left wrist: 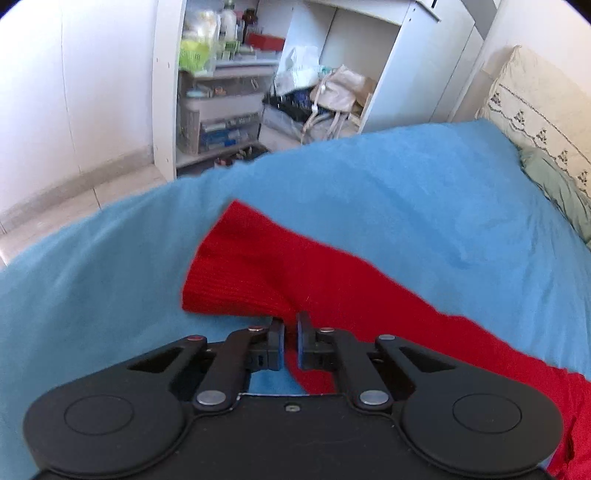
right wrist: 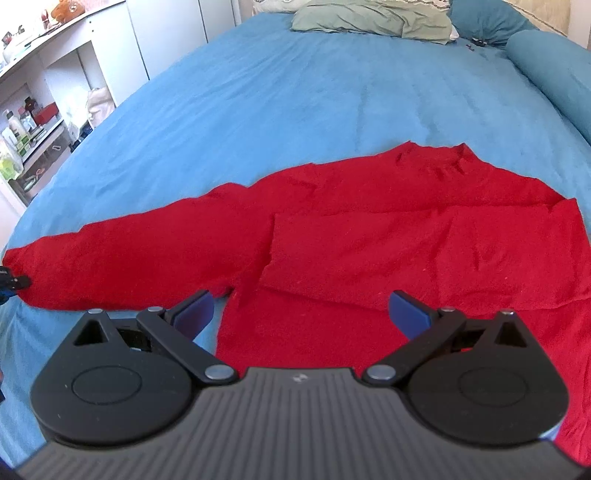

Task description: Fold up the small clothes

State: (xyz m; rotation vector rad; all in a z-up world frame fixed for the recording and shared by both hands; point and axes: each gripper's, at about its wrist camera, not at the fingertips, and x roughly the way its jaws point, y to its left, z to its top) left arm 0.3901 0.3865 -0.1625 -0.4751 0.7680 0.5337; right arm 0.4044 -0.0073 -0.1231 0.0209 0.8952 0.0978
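A red knit sweater (right wrist: pixel 369 236) lies spread on the blue bedspread (right wrist: pixel 295 92). Its right sleeve is folded across the body; its left sleeve (right wrist: pixel 129 258) stretches out to the left. In the left wrist view my left gripper (left wrist: pixel 291 325) is shut on the lower edge of that sleeve (left wrist: pixel 251 273) near the cuff. Its tip shows at the far left of the right wrist view (right wrist: pixel 14 282). My right gripper (right wrist: pixel 301 314) is open and empty, low over the sweater's lower body.
White shelves (left wrist: pixel 221 92) with boxes and bags stand beyond the bed's left edge. Pillows (right wrist: pixel 369 18) and a blue bolster (right wrist: pixel 554 74) lie at the head of the bed. Floor tiles (left wrist: pixel 74 199) show past the bed edge.
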